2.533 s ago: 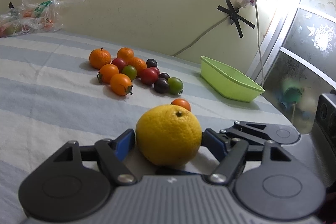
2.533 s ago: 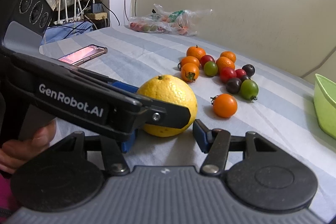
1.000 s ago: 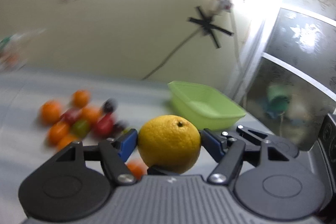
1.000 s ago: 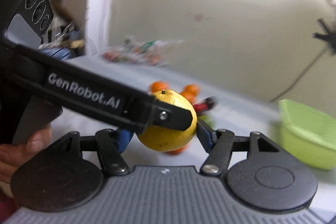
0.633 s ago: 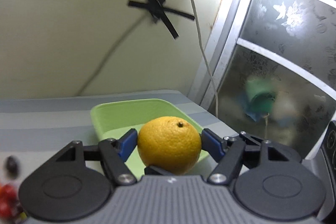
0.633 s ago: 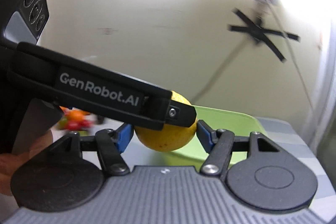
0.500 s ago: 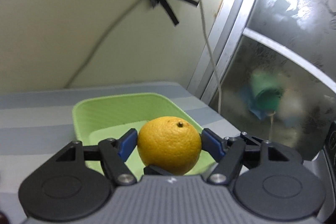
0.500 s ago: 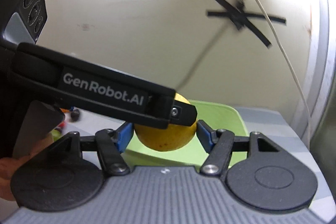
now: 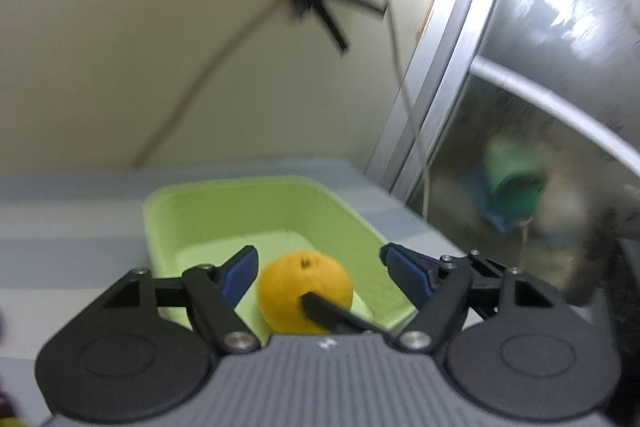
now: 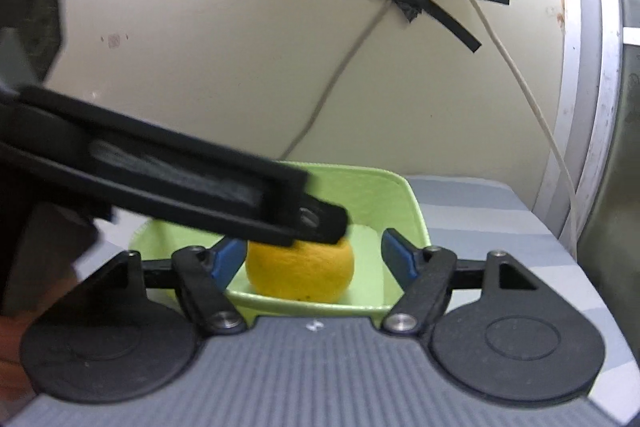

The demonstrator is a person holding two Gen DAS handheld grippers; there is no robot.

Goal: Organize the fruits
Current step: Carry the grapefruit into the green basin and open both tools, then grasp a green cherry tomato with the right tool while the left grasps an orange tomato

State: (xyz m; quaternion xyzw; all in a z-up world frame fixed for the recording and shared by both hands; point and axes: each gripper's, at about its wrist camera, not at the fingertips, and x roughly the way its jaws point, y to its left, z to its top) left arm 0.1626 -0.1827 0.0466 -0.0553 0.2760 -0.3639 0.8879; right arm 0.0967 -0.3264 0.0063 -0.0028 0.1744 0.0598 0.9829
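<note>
A big yellow-orange citrus fruit [image 9: 304,291] sits inside the lime-green plastic bin [image 9: 192,211], near its front. My left gripper [image 9: 318,269] is open, its blue pads apart on either side of the fruit and clear of it. My right gripper [image 10: 314,261] is also open around the same fruit [image 10: 300,273] over the bin [image 10: 404,203]. The left gripper's black finger crosses the right wrist view and hides the fruit's top. The other small fruits are out of view.
The bin stands on a blue-and-white striped cloth [image 10: 480,203] close to the cream wall. A white cable [image 10: 500,47] taped with black crosses hangs down the wall. A metal-framed glass door [image 9: 540,107] is at the right, by the table's edge.
Both grippers carried the fruit from the table to the green bin, then opened. The fruit now rests in the bin, lower between the fingers.
</note>
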